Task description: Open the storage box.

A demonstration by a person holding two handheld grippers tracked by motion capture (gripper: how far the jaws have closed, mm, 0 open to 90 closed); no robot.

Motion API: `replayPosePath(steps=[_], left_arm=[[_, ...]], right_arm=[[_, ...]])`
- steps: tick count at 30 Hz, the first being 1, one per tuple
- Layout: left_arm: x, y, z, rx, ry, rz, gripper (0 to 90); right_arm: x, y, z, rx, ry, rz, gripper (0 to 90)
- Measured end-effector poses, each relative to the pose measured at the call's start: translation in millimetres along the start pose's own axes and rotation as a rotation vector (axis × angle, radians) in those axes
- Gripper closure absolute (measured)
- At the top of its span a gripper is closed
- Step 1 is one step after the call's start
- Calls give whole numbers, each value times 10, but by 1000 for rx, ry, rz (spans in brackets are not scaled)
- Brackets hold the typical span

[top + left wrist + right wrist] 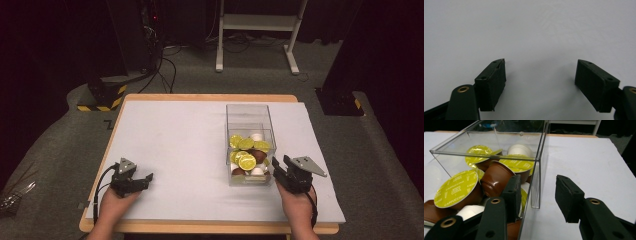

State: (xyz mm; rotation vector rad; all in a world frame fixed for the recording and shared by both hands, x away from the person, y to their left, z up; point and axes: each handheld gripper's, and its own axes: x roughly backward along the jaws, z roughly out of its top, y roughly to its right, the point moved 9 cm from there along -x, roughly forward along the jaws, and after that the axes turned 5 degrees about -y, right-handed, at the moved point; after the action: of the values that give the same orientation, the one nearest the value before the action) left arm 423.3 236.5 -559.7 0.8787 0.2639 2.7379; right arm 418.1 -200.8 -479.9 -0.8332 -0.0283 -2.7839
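A clear plastic box (249, 112) stands right of the table's centre, holding several coffee capsules (247, 161) with yellow-green lids, brown cups and white ones. In the right gripper view the box (537, 170) stands close, its near right corner ahead of the gap between my jaws, and a lid reads CAPPUCCINO (456, 188). My right gripper (278, 166) stands open beside the box's near right corner with nothing held. My left gripper (146, 179) rests near the table's front left, open over bare white surface; in its own view the left gripper (540, 72) has jaws wide apart.
The white table cover (175, 140) lies on a wooden table with edges near both hands. Beyond the table are a white desk frame (260, 30), cables on the floor, and black stands with yellow-black striped bases (102, 97).
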Motion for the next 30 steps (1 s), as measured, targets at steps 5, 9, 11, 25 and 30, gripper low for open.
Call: replayPosePath(steps=[5, 9, 11, 25, 30], left_arm=[[0, 1, 1, 2, 1, 0, 251], [5, -5, -6, -7, -7, 0, 251], [4, -1, -5, -2, -6, -1, 251], [6, -5, -7, -9, -8, -1, 251], [6, -5, -8, -9, -8, 0, 251]], right_arm=[[-29, -48, -35, 9, -23, 6, 637], [-48, -70, -56, 25, -34, -2, 686], [-56, -72, -62, 27, -39, -8, 703], [-99, -112, -121, 39, -72, -47, 833], [-85, -109, -128, 38, -73, -52, 846]])
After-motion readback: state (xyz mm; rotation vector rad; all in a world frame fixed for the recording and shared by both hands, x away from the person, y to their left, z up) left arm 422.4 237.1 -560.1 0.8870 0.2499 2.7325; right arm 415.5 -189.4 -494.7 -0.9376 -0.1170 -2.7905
